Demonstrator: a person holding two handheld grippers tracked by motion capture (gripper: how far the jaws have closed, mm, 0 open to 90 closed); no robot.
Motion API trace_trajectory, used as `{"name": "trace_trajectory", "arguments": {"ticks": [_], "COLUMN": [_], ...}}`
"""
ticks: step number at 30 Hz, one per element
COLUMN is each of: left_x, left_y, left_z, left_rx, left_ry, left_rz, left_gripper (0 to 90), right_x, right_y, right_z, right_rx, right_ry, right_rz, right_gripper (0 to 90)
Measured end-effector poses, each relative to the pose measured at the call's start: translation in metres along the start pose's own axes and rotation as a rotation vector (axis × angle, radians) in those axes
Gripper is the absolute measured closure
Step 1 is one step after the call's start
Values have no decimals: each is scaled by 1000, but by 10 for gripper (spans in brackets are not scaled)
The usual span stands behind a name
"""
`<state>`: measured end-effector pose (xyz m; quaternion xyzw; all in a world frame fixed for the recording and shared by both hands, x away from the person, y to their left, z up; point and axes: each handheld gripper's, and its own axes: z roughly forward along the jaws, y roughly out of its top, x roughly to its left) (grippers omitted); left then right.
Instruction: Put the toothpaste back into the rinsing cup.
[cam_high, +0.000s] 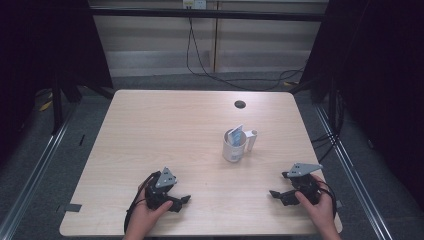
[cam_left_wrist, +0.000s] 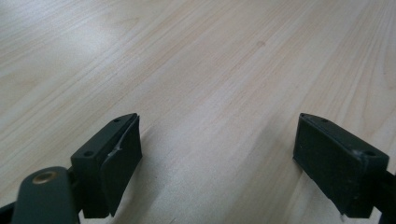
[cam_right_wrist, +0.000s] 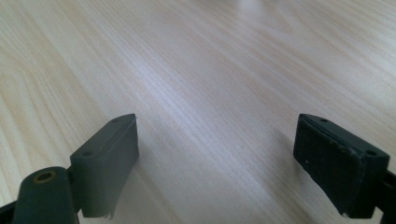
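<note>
Hands (cam_high: 150, 212) low, hand-held grippers (cam_high: 182, 200) agape

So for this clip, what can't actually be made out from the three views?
- What the flat bluish item standing in the white mug is: too small in the high view.
- The mug's inside below its rim: hidden by its own wall.
- Jaws of the left gripper and right gripper in the high view: too small, though each gripper's own view shows them apart over the bare table.

lab recording bay | black curtains (cam_high: 385, 75) | bare wooden table (cam_high: 165, 130) | trailing cables (cam_high: 200, 65)
</note>
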<state>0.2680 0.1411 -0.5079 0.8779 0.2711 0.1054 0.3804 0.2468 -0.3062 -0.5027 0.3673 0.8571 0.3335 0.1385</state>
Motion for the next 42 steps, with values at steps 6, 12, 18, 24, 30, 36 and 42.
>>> {"name": "trace_trajectory", "arguments": {"ticks": [6, 12, 18, 24, 30, 36, 42], "left_x": [0, 0, 0, 0, 0, 0, 0], "left_y": [0, 0, 0, 0, 0, 0, 0], "left_z": [0, 0, 0, 0, 0, 0, 0], "left_rx": [0, 0, -1, -1, -1, -2, -1], "left_ry": [0, 0, -2, -2, -2, -2, -1], "left_rz": [0, 0, 0, 0, 0, 0, 0], "left_gripper": [150, 150, 150, 149, 149, 149, 149], "right_x": [-1, -2, -1, -1, -1, -1, -1], "right_y": [-4, -7, -11, -13, -13, -13, -13], "right_z": [0, -1, -1, -1, 0, 0, -1], "right_rx": [-12, -18, -51, -66, -67, -67, -66], "right_ry": [3, 1, -7, -11, -11, -11, -11], "right_rz": [1, 14, 20, 35, 39, 39, 39], "right_gripper": [138, 135, 128, 124, 123, 122, 123]}}
